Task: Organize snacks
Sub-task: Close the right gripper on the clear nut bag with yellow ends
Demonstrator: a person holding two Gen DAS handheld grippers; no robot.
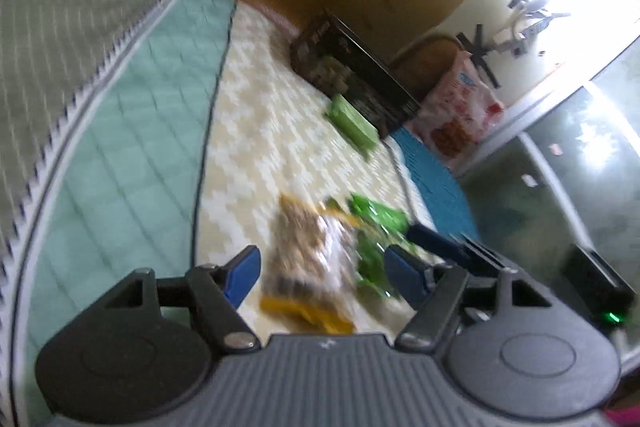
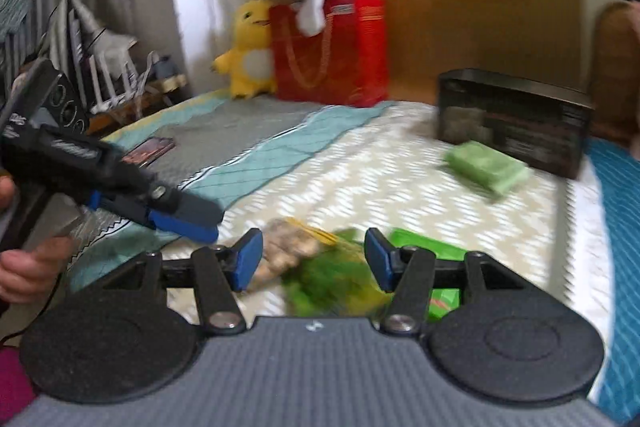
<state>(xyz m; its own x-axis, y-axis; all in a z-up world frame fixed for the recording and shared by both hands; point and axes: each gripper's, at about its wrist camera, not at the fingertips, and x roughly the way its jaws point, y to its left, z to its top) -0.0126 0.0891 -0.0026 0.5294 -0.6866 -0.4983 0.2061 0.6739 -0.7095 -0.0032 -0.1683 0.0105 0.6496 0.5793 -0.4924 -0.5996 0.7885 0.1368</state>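
I had both grippers out over the bed [image 1: 256, 131], and everything was smeared with motion; the nut bag [image 1: 308, 259] was clear plastic with yellow ends, pale lumps showing through, lying flat on the cream zigzag sheet just ahead of my left gripper [image 1: 320, 273]; its blue pads [image 1: 240, 275] stood spread, nothing pinched, the bag beyond them; beside it lay a shiny green packet [image 1: 376, 227], touching or overlapping the nut bag, I couldn't tell which; my right gripper [image 2: 314, 259] also stood spread over that same pile, pads clear of it; further back a pale green pack [image 2: 486, 167] lay just in front of a black box [image 2: 516, 123]; the box's print was too blurred to read; a flat green pack [image 2: 436, 267] was mostly hidden behind my right gripper's finger; the red bag [image 2: 332, 51] and yellow plush [image 2: 250, 51] sat at the headboard.
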